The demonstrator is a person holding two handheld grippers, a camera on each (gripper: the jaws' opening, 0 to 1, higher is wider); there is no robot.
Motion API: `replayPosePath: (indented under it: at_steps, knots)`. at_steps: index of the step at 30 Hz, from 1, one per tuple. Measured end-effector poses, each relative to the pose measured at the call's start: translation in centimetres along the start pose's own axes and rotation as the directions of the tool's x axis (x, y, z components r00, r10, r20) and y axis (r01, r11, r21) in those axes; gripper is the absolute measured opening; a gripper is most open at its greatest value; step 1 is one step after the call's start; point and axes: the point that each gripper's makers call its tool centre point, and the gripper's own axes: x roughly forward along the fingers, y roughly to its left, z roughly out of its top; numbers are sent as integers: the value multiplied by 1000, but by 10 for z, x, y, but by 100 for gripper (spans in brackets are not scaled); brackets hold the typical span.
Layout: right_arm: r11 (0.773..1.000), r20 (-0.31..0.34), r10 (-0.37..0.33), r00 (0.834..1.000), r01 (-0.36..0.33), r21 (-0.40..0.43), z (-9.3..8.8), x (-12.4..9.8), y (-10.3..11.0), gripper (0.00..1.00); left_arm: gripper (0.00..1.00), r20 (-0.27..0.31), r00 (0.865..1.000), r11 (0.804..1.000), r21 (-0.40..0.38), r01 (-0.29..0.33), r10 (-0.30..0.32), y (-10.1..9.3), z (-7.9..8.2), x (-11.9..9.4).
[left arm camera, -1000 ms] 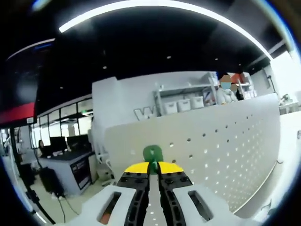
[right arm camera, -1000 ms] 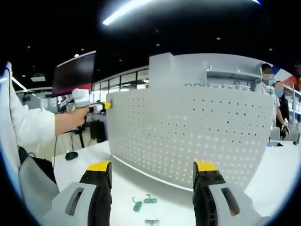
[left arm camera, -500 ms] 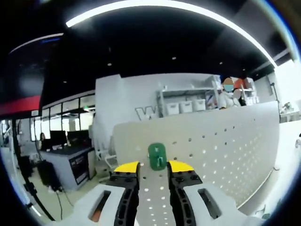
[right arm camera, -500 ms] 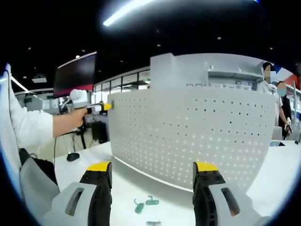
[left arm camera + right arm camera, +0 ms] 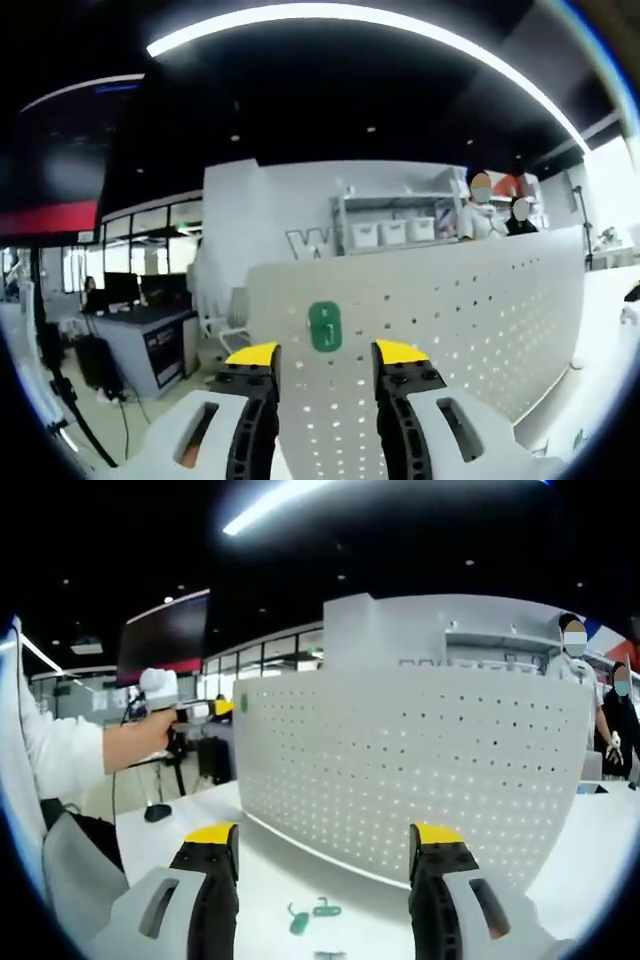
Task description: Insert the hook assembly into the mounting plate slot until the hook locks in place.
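Between your left gripper's [image 5: 325, 358] parted, empty jaws, the green hook [image 5: 325, 327] sits on the pegboard's [image 5: 470, 320] top corner. Looks light, stiff plastic; pinch its flat body. Your right gripper [image 5: 325, 845] hangs released below the pegboard, spare hooks [image 5: 311, 914] on the table [image 5: 280, 880].
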Motion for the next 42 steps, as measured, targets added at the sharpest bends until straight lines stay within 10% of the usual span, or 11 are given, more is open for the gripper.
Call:
replayPosePath:
  at_steps: [21, 34, 42]
  knots:
    - [1000, 7, 18, 1000, -18, -2, 1, -2, 7, 68, 38, -111, 982, 987, -69, 148, -155, -78, -55, -35]
    - [1000, 17, 5, 1000, -5, -4, 1, -12, 1, 68, 38, -225, 931, 957, -102, 270, -287, -145, -92, -61]
    - [1000, -14, 15, 1000, -15, 3, -8, -16, -1, 68, 37, -305, 876, 927, -106, 359, -374, -186, -120, -80]
